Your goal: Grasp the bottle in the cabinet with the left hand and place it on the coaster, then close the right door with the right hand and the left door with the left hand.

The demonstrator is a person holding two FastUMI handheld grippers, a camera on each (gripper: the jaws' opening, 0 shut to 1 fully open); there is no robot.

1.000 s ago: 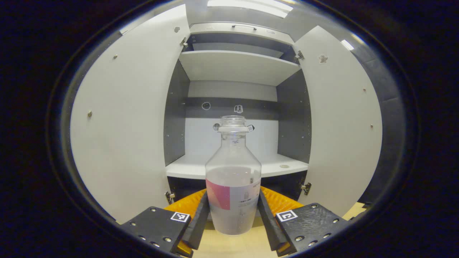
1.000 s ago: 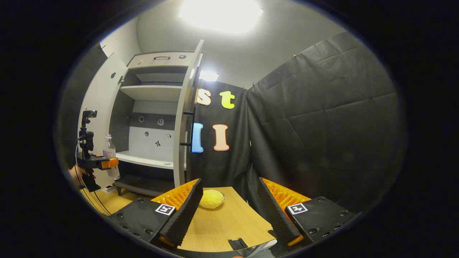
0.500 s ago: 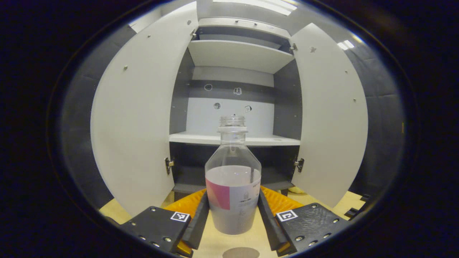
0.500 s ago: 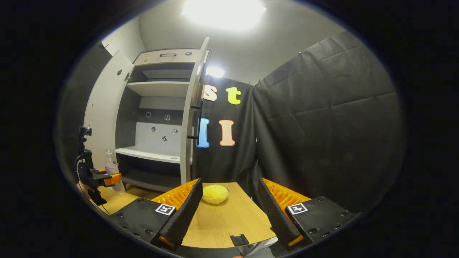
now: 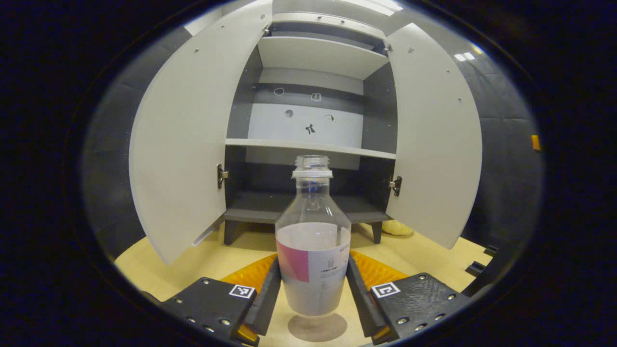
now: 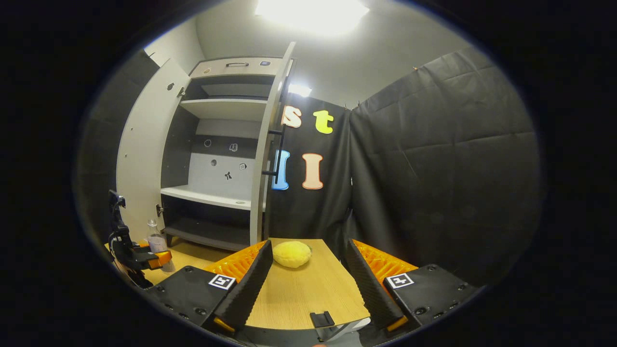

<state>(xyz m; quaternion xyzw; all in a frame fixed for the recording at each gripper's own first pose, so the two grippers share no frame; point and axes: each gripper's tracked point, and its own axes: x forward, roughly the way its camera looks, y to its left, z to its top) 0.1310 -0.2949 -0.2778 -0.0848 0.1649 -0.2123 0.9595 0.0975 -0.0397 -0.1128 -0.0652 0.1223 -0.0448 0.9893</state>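
So in the left gripper view, the left gripper (image 5: 313, 294) has its fingers (image 5: 264, 299) clamped on both sides of the bottle (image 5: 313, 250), low on the body where the label is. The bottle is upright, clear, no cap, with pale liquid up to roughly the shoulder. Right under its base, at 6 o'clock, sits the round grey coaster (image 5: 317, 327); the base looks right over it, but I can't tell whether it's actually touching or just above.

Behind the bottle is the cabinet (image 5: 308, 120), both doors wide open: left door (image 5: 178, 144) out at 9 o'clock, right door (image 5: 434, 140) at 3 o'clock. The shelf (image 5: 308, 147) the bottle's neck lines up with is bare. A bit of something yellow (image 5: 397, 227) pokes out past the bottom of the right door, on the wooden tabletop (image 5: 202, 260).

In the right gripper view, the right gripper (image 6: 308, 289) has its fingers spread apart with nothing between them, hanging over the tabletop. The yellow lump (image 6: 291, 254) sits just beyond them at 12 o'clock. Way off at 9 o'clock you can see the left gripper (image 6: 140, 258) with the bottle (image 6: 156, 238) in it, in front of the cabinet.
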